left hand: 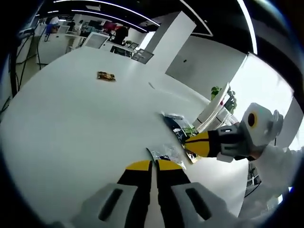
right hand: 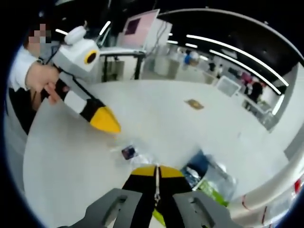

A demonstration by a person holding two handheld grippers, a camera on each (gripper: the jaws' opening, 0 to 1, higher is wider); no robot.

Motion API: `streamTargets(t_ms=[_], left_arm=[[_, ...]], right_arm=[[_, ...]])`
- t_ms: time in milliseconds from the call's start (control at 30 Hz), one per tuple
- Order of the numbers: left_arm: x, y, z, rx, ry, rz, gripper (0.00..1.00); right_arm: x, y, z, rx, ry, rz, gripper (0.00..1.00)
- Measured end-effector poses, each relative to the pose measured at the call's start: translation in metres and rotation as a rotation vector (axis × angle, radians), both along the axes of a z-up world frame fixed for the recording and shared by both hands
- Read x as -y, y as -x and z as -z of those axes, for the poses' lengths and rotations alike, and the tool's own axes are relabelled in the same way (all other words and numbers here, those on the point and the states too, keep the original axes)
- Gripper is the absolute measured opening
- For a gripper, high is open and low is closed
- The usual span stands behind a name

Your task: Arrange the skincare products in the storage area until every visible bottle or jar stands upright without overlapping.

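Note:
Skincare sachets lie flat on the white table (left hand: pixel 71 123). A small clear sachet with a dark inside (left hand: pixel 165 154) (right hand: pixel 128 152) rests just past my left gripper (left hand: pixel 153 165), whose yellow-tipped jaws are shut with nothing seen between them. A heap of dark blue and green sachets (left hand: pixel 176 127) (right hand: pixel 209 179) lies to the right of it. My right gripper (right hand: pixel 156 170) is shut too, with its tip right beside that heap. In the left gripper view the right gripper (left hand: pixel 191 143) comes in from the right. A hand (right hand: pixel 40 78) holds the left gripper (right hand: pixel 111 124) in the right gripper view.
A small brown packet (left hand: pixel 106 76) (right hand: pixel 194 104) lies alone far out on the table. The table's curved edge (right hand: pixel 266 190) runs close behind the sachet heap. Desks, monitors and people stand in the room beyond.

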State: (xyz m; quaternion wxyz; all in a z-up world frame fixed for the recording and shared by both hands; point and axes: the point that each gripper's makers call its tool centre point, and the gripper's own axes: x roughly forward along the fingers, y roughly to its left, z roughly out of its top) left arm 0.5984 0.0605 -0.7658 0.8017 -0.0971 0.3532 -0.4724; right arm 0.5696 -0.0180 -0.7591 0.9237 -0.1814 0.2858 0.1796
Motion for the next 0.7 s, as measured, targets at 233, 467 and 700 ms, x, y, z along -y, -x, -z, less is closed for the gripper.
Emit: streamTargets(t_ms=[233, 467, 700], left_arm=[[-0.008, 0.006, -0.013, 0.079, -0.020, 0.031, 0.00], [-0.013, 0.014, -0.031, 0.218, -0.059, 0.106, 0.04], [-0.014, 0.027, -0.049, 0.284, -0.067, 0.182, 0.18]], right_arm=[[-0.004, 0.008, -0.017, 0.019, -0.005, -0.001, 0.05], [-0.004, 0.023, -0.034, 0.037, -0.012, 0.021, 0.13], [-0.003, 0.040, -0.055, 0.055, -0.029, 0.045, 0.25]])
